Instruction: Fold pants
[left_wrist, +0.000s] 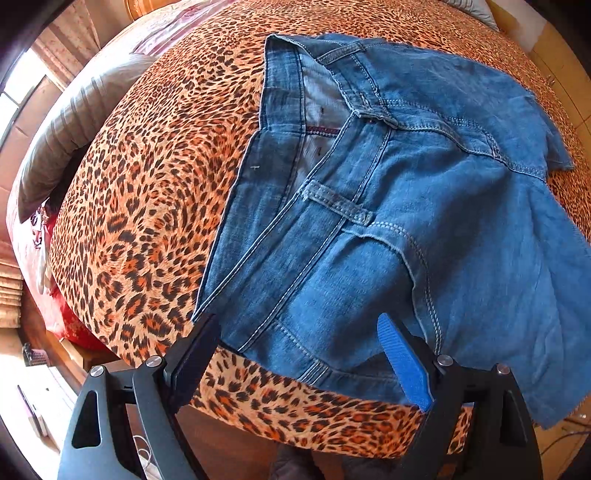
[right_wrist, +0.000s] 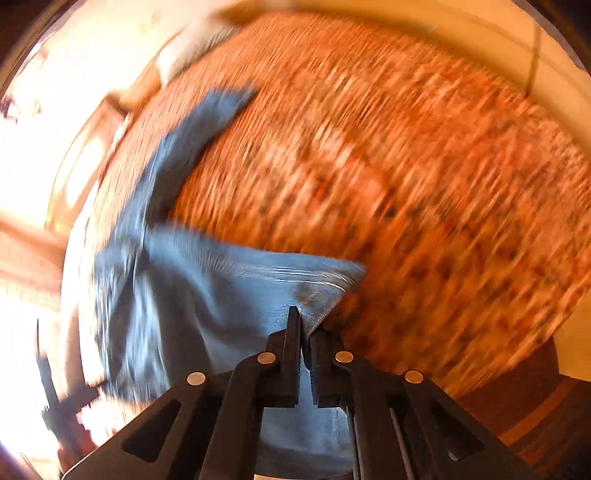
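Note:
A pair of blue jeans (left_wrist: 388, 206) lies on a bed with a leopard-print cover (left_wrist: 155, 192), waistband towards the left and near edge. My left gripper (left_wrist: 299, 325) hangs open just above the near waistband corner, one finger (left_wrist: 195, 354) over the cover, the blue-padded finger (left_wrist: 404, 363) over the denim; nothing is pinched. In the blurred right wrist view, my right gripper (right_wrist: 303, 323) is shut on a fold of the jeans (right_wrist: 229, 295), and the cloth is pulled up taut from the cover (right_wrist: 406, 184) into its jaws.
A grey pillow (left_wrist: 70, 136) lies at the bed's left end, with red bedding (left_wrist: 62, 317) hanging below it. The bed's near edge (left_wrist: 295, 424) drops to a wooden floor. A bright window is at far left.

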